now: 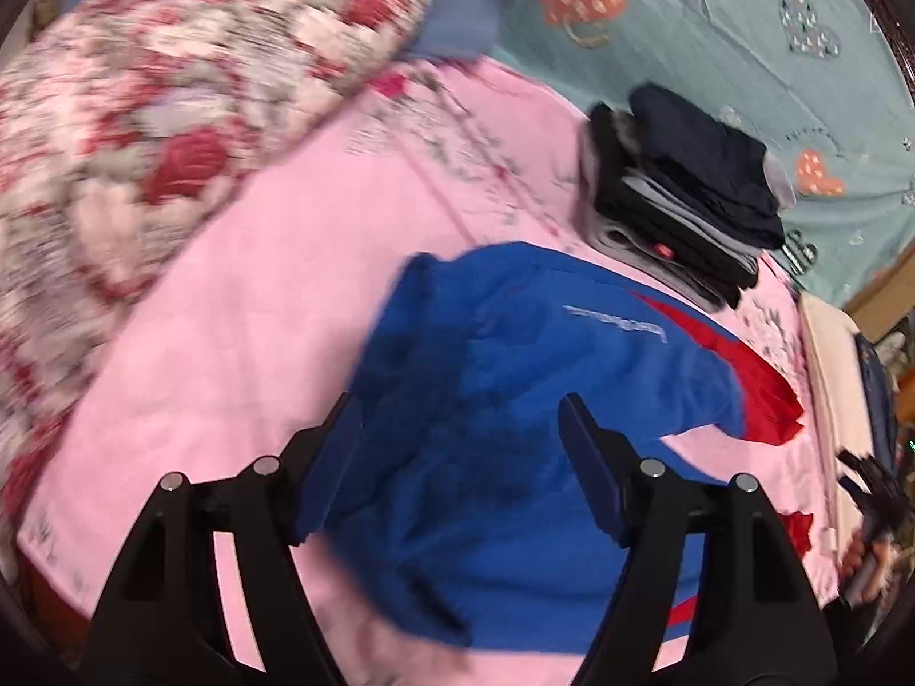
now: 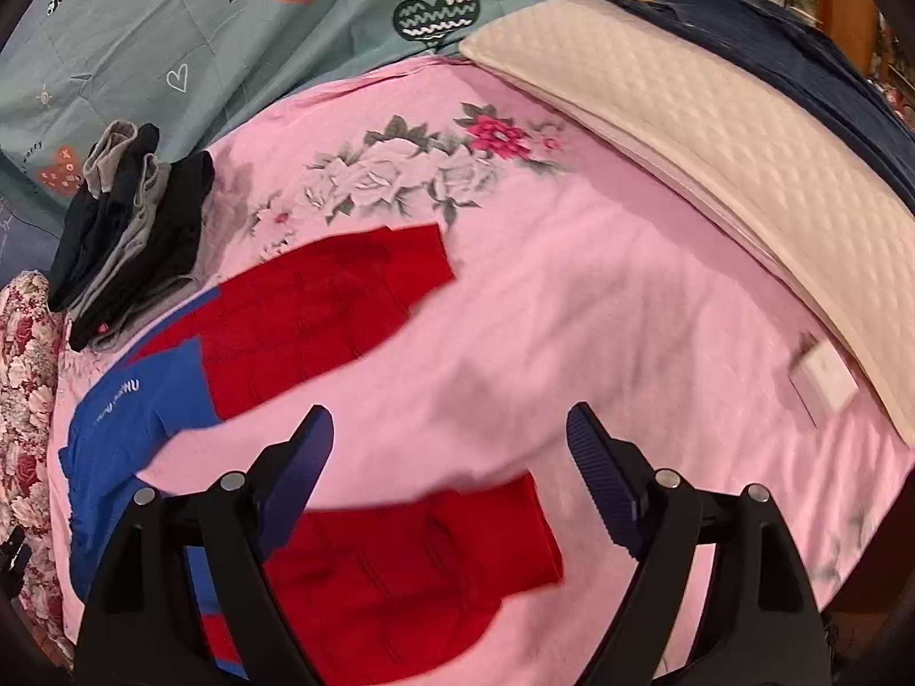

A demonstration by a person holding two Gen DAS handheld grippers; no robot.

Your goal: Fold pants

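both wide open above blue-and-red pants (image 1: pixel 514 400) on pink bedsheet (image 2: pixel 572 314): left hand-held gripper (image 1: pixel 460 457), right hand-held gripper (image 2: pixel 449 457), gripping nothing.

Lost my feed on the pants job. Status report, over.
Left gripper open, nothing held. Right gripper open, nothing held. Blue and red pants spread flat on pink sheet, legs apart. Pile of dark clothes beside the pants.

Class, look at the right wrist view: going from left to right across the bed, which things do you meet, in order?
Floral quilt → stack of dark folded clothes → blue and red pants → cream pillow → navy fabric.
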